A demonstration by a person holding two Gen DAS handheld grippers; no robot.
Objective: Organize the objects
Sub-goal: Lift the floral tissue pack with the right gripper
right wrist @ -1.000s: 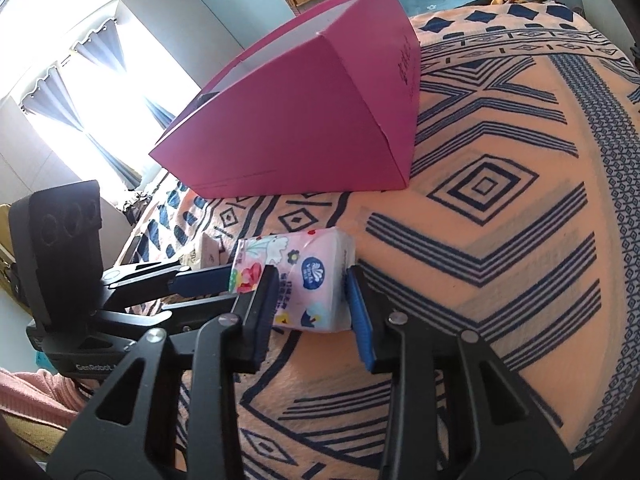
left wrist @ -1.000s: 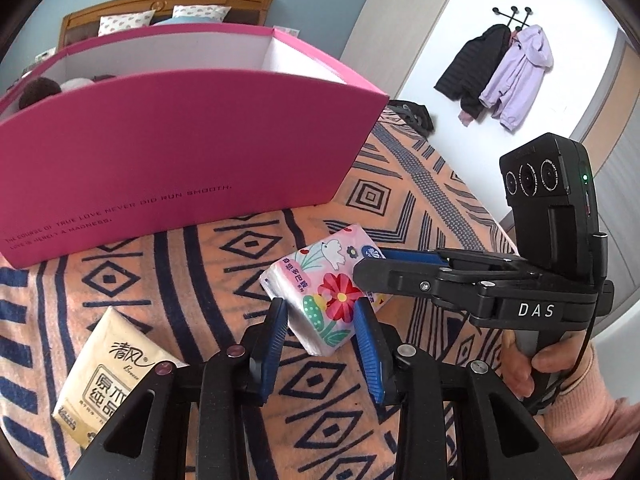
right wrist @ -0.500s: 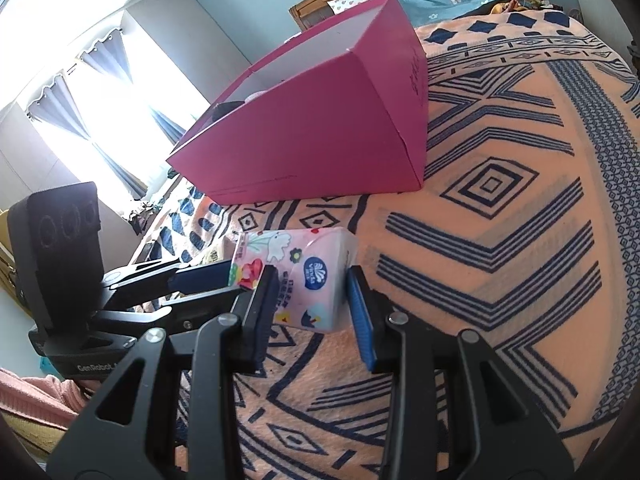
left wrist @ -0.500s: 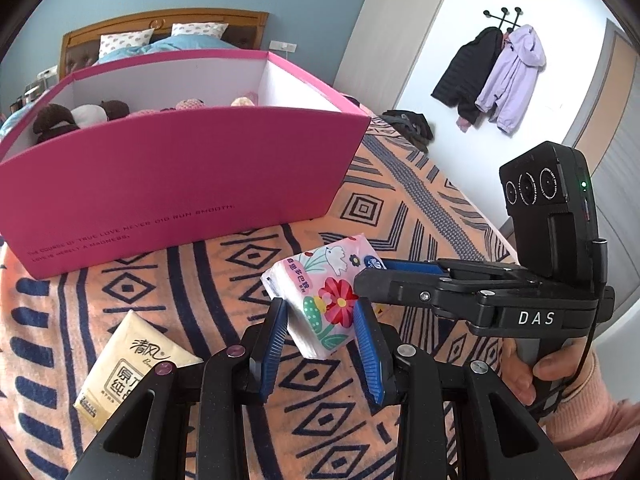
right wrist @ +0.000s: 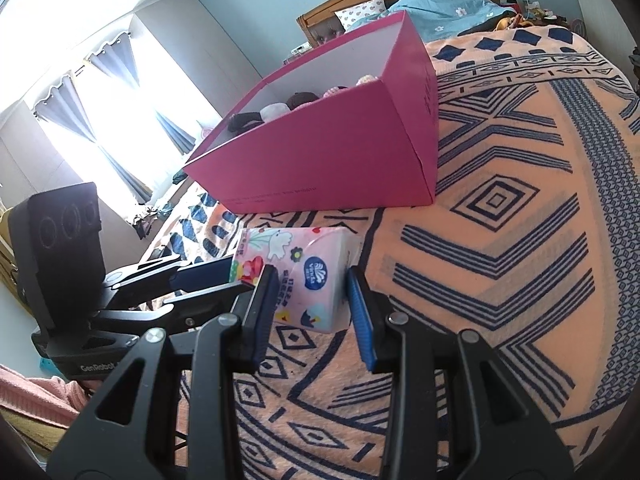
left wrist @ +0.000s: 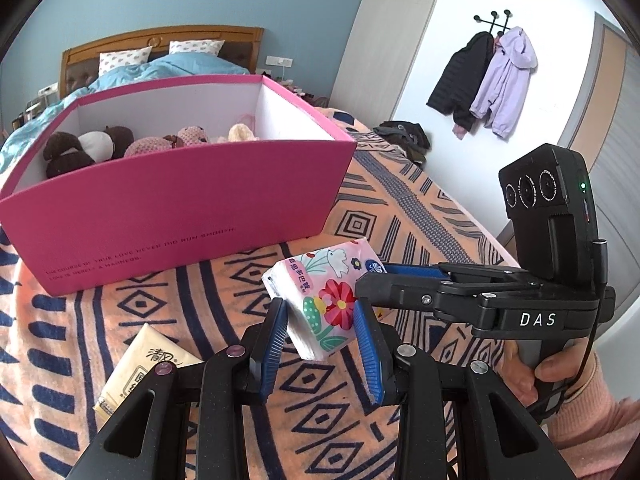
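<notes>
Lifted higher than a second ago: from the left wrist view, more of the inside of the pink box point(left wrist: 176, 204) now showing, and more of the blue wall above it. Grip on the floral tissue pack point(left wrist: 324, 300) unchanged.

Left hand-held gripper point(left wrist: 322, 344) clamped on the near end of the tissue pack, blue pads point(left wrist: 274, 344) pressing its two sides. Right hand-held gripper point(right wrist: 312, 304) clamped on the same tissue pack point(right wrist: 304, 276) from the other end, so held between both, above the patterned blanket point(right wrist: 520, 240) on the bed, just in front of the pink box point(right wrist: 340, 160).

Soft plastic-wrapped pack, pale pink, printed with a red flower, a white bird, small daisies and a blue round logo; white tissue showing at the near end. Tilted, far end higher.

Open-topped pink box, white inside, a line of small dark print low on the front wall. Several plush toys point(left wrist: 84, 148) inside along the far wall: a dark brown one with a white face at the left, pinkish ones in the middle, a cream one toward the right.

A second, yellowish tissue packet point(left wrist: 140, 376) lying flat on the blanket, near left. Jackets point(left wrist: 488, 80) hanging on a wall hook, far right.
</notes>
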